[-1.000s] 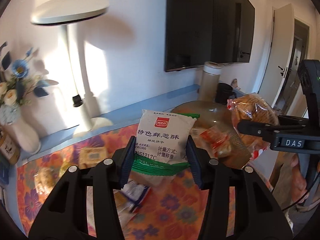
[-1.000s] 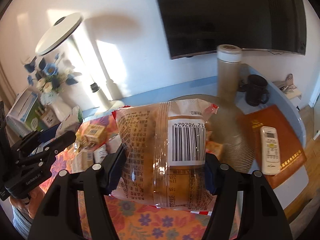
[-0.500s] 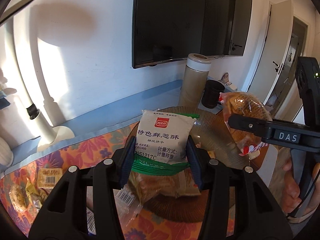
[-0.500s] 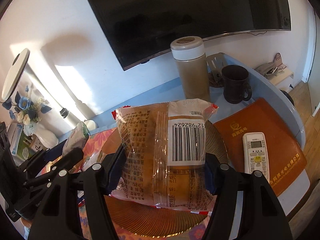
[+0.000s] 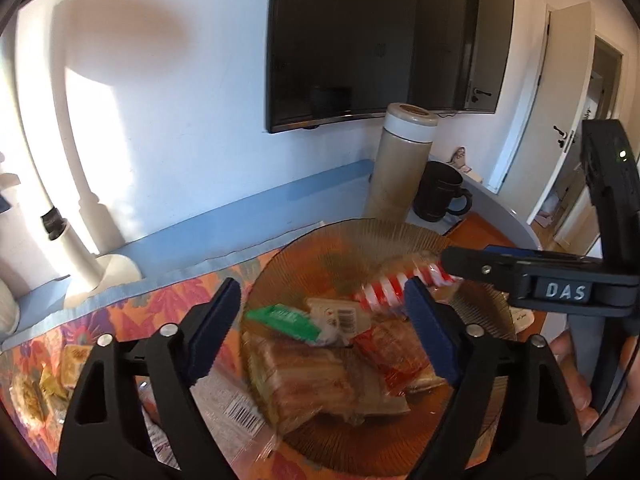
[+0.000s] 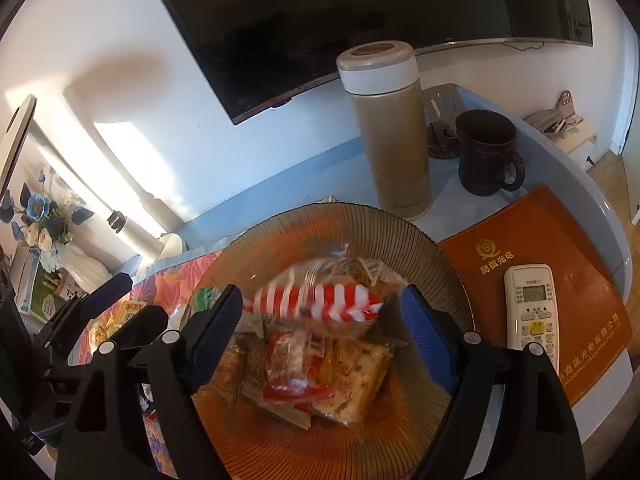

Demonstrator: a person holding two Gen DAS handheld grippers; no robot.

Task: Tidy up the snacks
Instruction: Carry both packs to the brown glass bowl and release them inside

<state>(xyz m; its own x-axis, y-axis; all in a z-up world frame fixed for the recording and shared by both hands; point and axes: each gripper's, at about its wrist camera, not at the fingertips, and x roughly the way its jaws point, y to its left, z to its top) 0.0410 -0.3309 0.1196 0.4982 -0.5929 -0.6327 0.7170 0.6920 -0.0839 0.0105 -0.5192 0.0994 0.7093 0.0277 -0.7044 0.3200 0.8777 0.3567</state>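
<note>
Amber plate [image 6: 420, 240]: both grippers, left [image 5: 320, 328] and right [image 6: 320, 328], now spread wide, packets released, apparently landing on the snack pile [image 6: 320, 360].

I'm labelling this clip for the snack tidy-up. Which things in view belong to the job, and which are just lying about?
Job: glass plate; striped packet; green-and-white packet; loose snacks on the floral cloth; both open grippers.

Lying about: flask; mug; remote; folder; lamp; flowers.
</note>
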